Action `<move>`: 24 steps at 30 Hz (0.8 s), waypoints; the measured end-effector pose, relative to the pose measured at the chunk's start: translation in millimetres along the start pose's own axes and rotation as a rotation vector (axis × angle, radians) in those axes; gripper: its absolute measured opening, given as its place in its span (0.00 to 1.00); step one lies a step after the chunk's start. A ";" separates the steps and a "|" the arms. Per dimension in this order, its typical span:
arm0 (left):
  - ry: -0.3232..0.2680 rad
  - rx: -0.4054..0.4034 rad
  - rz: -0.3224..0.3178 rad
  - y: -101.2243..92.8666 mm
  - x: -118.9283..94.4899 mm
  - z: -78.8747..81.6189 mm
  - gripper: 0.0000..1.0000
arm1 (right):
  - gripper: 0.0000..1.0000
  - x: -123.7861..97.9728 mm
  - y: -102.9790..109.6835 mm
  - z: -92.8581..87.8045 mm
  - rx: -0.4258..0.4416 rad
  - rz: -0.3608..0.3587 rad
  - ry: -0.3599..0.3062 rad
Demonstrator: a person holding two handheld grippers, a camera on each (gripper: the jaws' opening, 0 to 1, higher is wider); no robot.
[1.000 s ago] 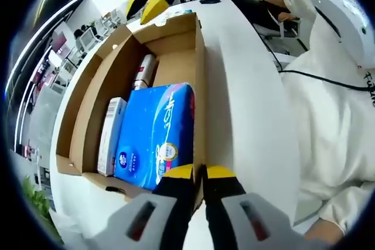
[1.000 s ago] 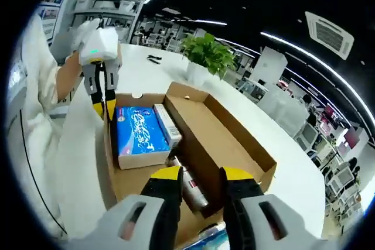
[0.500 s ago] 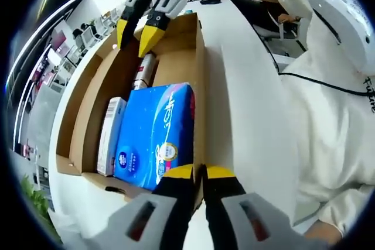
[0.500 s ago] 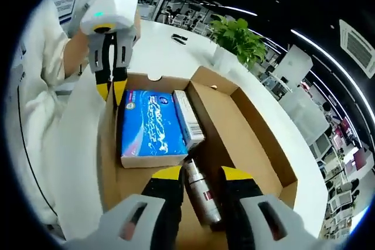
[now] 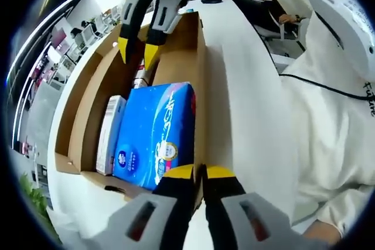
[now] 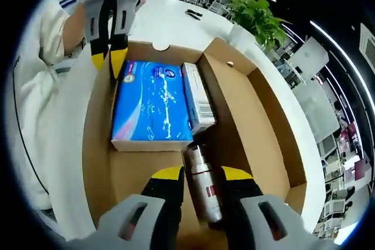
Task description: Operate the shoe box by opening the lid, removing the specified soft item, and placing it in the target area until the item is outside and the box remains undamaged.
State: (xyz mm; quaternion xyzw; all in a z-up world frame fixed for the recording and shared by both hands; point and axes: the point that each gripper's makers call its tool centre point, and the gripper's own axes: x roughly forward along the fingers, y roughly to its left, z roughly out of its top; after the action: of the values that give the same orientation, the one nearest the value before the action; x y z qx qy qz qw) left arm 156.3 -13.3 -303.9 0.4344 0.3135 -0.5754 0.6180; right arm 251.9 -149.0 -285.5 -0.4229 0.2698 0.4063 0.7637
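Note:
An open cardboard shoe box (image 5: 200,80) lies on a white table, its lid (image 6: 252,115) folded out to one side. Inside are a blue soft tissue pack (image 5: 155,133) (image 6: 152,100), a slim white carton (image 5: 110,136) (image 6: 198,96) and a silver bottle with a red label (image 5: 140,78) (image 6: 202,182). My left gripper (image 5: 199,172) (image 6: 108,61) is shut on the box's side wall beside the blue pack. My right gripper (image 6: 202,174) (image 5: 136,52) is open and low inside the box, its jaws straddling the bottle.
The white table (image 5: 246,115) runs along the box's side. A person in white clothing (image 5: 334,86) stands close to it. A potted plant (image 6: 258,16) and small dark items (image 6: 195,13) sit on the table beyond the box. Office desks lie further off.
My right gripper has come down from above the box's end into the box, over the bottle. The left gripper has kept its hold on the wall.

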 end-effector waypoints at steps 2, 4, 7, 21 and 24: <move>-0.002 -0.003 0.005 0.1 -0.1 0.1 0.05 | 0.23 2.5 -1.1 -3.4 -0.042 -0.016 0.024; -0.003 0.007 0.011 -0.1 0.0 0.2 0.05 | 0.23 5.7 1.4 -6.0 -0.019 -0.021 0.030; -0.005 0.007 0.015 0.4 0.0 0.3 0.05 | 0.23 12.1 5.3 -6.4 -0.021 -0.003 0.028; 0.011 0.015 0.023 2.9 -0.6 -0.7 0.06 | 0.21 29.7 10.6 0.6 -0.073 0.092 0.097; 0.003 0.021 0.028 2.9 -1.0 -0.4 0.06 | 0.21 34.4 7.2 -0.3 -0.069 0.084 0.098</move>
State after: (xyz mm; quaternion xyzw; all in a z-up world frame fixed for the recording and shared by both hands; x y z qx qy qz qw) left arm 159.1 -12.7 -302.8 0.4459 0.3025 -0.5692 0.6210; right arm 263.8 -133.5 -314.7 -0.4567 0.3104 0.4257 0.7169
